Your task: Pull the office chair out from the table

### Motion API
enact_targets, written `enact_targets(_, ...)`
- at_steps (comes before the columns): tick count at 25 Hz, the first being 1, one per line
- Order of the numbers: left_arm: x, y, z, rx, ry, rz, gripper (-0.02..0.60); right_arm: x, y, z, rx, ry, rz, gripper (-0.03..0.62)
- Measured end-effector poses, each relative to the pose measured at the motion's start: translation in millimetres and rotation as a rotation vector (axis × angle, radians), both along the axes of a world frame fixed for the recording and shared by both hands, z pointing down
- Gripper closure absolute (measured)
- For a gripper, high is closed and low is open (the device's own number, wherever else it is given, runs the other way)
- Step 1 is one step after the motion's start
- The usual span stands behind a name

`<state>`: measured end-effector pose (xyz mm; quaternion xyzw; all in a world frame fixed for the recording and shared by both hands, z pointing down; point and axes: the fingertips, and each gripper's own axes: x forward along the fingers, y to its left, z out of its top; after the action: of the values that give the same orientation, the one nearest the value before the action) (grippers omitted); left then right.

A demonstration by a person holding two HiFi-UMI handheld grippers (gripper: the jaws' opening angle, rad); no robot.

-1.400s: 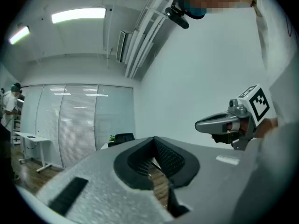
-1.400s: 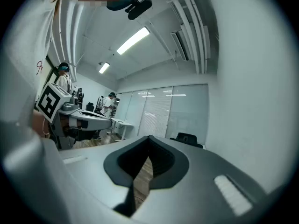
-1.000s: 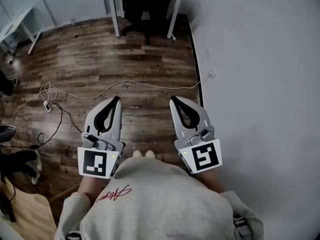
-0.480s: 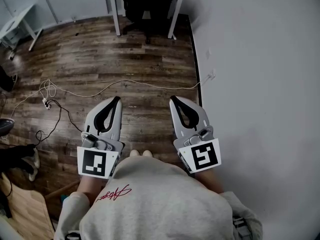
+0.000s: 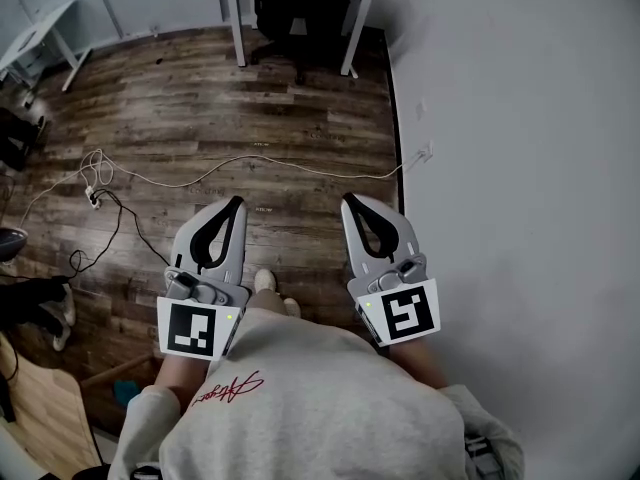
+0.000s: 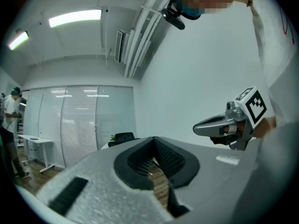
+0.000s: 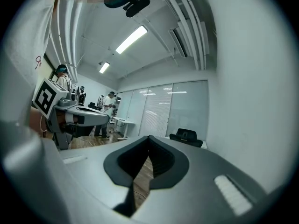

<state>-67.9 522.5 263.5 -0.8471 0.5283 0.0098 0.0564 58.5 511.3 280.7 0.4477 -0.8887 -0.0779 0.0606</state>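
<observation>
Dark wood-plank floor (image 5: 200, 108), white wall (image 5: 520, 168) at right, loose cables (image 5: 96, 190) — ceiling strip light (image 6: 74, 17), glass partition (image 6: 79, 120)

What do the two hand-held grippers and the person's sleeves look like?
Both the left hand-held gripper and the right hand-held gripper have light grey curved shells with black inner lining. Each carries a white cube with a black square marker. The sleeves are light grey; the sweatshirt bears red script.

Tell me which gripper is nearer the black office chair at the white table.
Right, but only marginally. Both are far short of the black office chair across the floor: right gripper nearly in line with it, left gripper offset further left.
</observation>
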Motion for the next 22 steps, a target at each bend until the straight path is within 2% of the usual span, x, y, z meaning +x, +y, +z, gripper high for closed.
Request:
enact_targets(3, -5, -1, 2, -0.006, -0.001, -0.011, 0.584, -3, -2, -9, 0.047, -0.037, -0.004, 0.594)
enact_targets(9, -1, -11, 8, -0.002, -0.008, 0.001, 0.584, 11, -10, 15, -0.031, 0.03, 0.035, 0.593)
enact_targets(17, 3, -40, -5, 0.042, -0.002, 0.019, 0.584, 9, -36, -1, 0.027, 0.008, 0.034, 0.593)
enact_targets(22, -6, -59, 0, 0.038, -0.003, 0.009, 0.584, -1, -57, -8, 0.071, -0.028, 0.027, 0.592)
